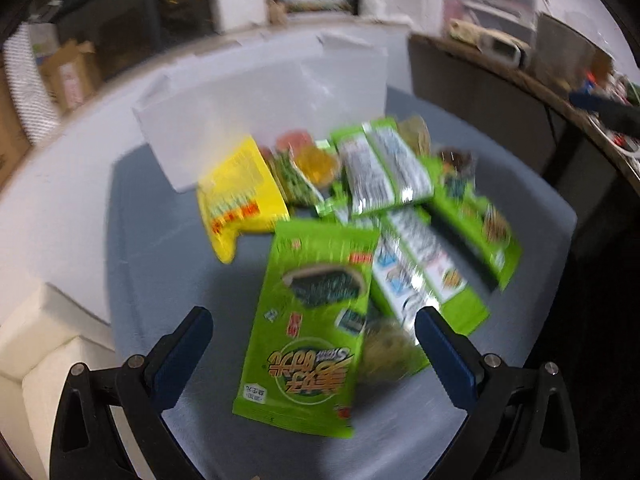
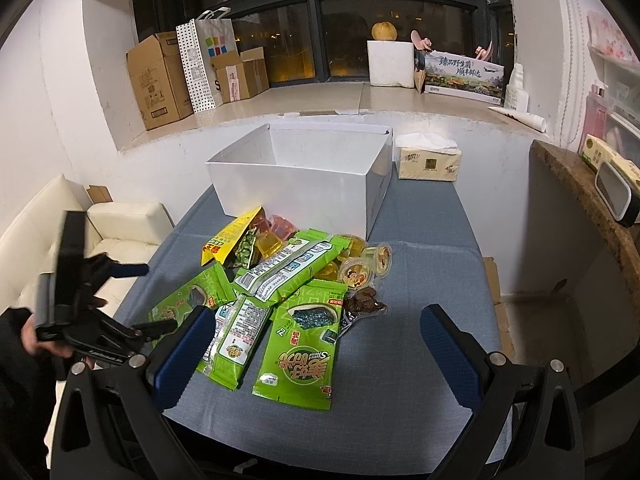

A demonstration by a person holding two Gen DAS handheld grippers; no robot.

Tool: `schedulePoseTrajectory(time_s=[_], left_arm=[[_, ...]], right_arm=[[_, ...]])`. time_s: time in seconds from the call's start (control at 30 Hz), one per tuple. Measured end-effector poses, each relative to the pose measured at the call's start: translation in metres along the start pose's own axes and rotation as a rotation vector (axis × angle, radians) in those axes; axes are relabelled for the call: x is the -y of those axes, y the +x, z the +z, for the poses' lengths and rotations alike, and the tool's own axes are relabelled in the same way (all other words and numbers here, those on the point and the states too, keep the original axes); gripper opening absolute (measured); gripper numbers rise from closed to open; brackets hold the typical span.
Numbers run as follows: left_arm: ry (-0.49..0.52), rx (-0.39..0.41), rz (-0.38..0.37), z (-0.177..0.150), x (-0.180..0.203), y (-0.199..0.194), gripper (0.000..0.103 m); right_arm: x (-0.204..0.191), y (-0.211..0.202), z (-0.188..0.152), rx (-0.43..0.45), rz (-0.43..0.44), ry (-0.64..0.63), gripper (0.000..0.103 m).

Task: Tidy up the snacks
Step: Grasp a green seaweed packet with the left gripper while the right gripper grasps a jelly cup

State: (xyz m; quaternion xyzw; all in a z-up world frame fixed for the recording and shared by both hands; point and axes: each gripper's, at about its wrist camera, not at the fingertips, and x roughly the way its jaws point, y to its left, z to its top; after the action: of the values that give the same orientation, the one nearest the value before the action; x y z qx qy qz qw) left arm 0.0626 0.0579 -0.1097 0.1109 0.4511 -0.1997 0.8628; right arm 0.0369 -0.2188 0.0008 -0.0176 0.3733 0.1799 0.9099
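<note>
Covering the blue tabletop (image 2: 420,280), a snack pile lies just in front of the open white box (image 2: 304,172) at the far side. Nearest lies a green seaweed packet (image 2: 302,344), with a yellow bag (image 2: 230,240) and jelly cups (image 2: 360,270) beyond. The left hand-held gripper (image 1: 312,336) and right hand-held gripper (image 2: 314,332) both hover spread, holding nothing.

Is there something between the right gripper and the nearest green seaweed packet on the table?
Nothing visible. The right gripper is open and the green seaweed packet lies flat on the blue cloth directly ahead, its near end uncovered.
</note>
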Motion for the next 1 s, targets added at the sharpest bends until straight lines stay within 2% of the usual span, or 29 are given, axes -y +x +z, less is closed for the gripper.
schedulePoseTrajectory(time_s=[0.13,0.33,0.47,0.53,0.6,0.83,0.93,1.0], left_arm=[[-0.019,-0.028,-0.129,0.002,-0.016,0.015,0.103],[-0.017,-0.077,-0.192,0.013,-0.017,0.039,0.103],[-0.043,-0.115,-0.183,0.022,-0.017,0.053,0.102],[-0.053,-0.125,-0.210,0.024,-0.015,0.060,0.095],[-0.046,-0.104,-0.219,0.026,-0.015,0.057,0.082],[-0.026,-0.034,-0.141,0.033,-0.019,0.033,0.077],[-0.078,0.051,-0.059,0.035,-0.029,0.006,0.077],[-0.127,0.135,-0.010,0.033,-0.031,-0.022,0.077]], right_arm=[[0.001,0.001,-0.001,-0.006,0.001,0.002,0.103],[0.001,0.004,-0.002,-0.013,0.004,0.008,0.103],[0.002,0.005,-0.003,-0.018,0.005,0.010,0.103],[0.003,0.005,-0.003,-0.018,0.007,0.013,0.103],[0.004,0.006,-0.002,-0.021,0.010,0.019,0.103],[-0.001,0.010,-0.005,-0.030,0.027,0.016,0.103],[-0.009,0.016,-0.005,-0.021,0.062,-0.019,0.103],[-0.023,0.024,-0.005,-0.003,0.125,-0.090,0.103]])
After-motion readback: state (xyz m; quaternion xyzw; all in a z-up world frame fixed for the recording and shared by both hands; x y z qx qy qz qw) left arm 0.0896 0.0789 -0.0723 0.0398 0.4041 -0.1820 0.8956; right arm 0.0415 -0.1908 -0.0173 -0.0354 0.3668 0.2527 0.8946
